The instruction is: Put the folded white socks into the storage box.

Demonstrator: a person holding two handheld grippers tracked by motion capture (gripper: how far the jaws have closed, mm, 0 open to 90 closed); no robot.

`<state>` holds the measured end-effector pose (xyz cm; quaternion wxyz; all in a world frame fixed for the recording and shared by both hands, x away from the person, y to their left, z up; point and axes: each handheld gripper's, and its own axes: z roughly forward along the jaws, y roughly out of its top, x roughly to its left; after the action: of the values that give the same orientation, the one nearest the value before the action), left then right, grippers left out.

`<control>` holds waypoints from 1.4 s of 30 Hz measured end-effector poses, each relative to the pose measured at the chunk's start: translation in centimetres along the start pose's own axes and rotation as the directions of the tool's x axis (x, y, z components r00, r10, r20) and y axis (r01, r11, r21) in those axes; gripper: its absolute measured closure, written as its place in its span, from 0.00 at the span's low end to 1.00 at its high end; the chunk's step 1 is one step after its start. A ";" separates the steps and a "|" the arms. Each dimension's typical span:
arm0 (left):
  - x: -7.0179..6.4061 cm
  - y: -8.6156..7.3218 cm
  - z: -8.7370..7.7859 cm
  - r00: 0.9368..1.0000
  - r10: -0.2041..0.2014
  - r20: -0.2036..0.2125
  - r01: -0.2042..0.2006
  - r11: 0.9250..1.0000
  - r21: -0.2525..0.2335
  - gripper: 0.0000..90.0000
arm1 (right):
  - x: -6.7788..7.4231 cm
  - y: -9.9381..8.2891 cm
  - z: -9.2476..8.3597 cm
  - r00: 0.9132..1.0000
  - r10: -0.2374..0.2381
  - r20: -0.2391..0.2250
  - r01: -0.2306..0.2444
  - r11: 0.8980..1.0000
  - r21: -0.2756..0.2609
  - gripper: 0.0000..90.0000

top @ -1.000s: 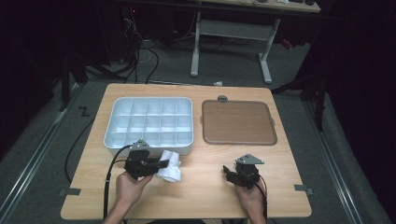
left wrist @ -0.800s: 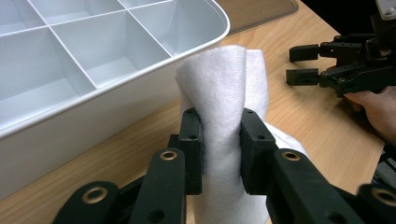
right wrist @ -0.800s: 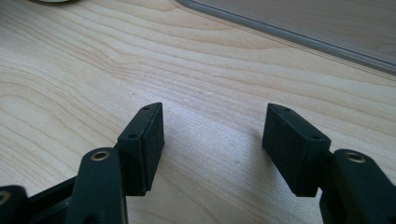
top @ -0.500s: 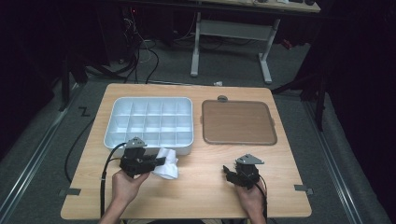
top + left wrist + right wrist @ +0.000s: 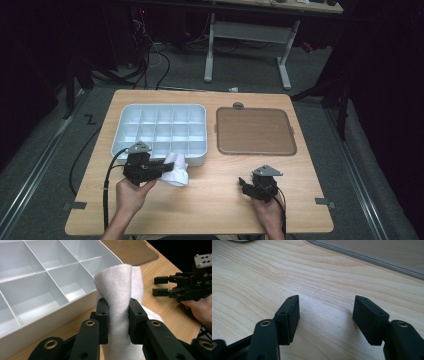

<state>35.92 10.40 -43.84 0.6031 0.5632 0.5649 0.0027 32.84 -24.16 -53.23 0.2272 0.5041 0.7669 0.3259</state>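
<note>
Between my left gripper's (image 5: 117, 320) pads a single white cloth (image 5: 119, 290) was pinched at a rolled fold, hanging just off the wooden table (image 5: 210, 210) beside the near right corner of the white compartment tray (image 5: 159, 130). My right gripper (image 5: 327, 317) rested low over bare wood with its jaws spread wide and nothing between them. I judged the pick-up done and the placing left: every compartment I could see lay empty. I counted one cloth, one tray, and one brown lid (image 5: 255, 131) lying flat beside the tray.
</note>
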 end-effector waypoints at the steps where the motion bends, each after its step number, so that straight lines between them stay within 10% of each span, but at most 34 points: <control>1: -0.1 0.2 0.0 1.000 0.000 0.000 0.000 1.000 -0.004 0.82 | 0.0 0.0 0.0 1.000 0.002 0.000 -0.002 1.000 0.001 0.43; 42: 2.0 7.0 1.4 0.999 -0.022 -0.047 0.018 0.995 -0.099 0.82 | 0.0 0.0 0.0 1.000 -0.001 -0.001 0.001 1.000 0.002 0.43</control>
<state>42.05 13.27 -40.77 0.6165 0.5267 0.5840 0.0381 32.83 -24.13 -53.22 0.2266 0.5037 0.7675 0.3255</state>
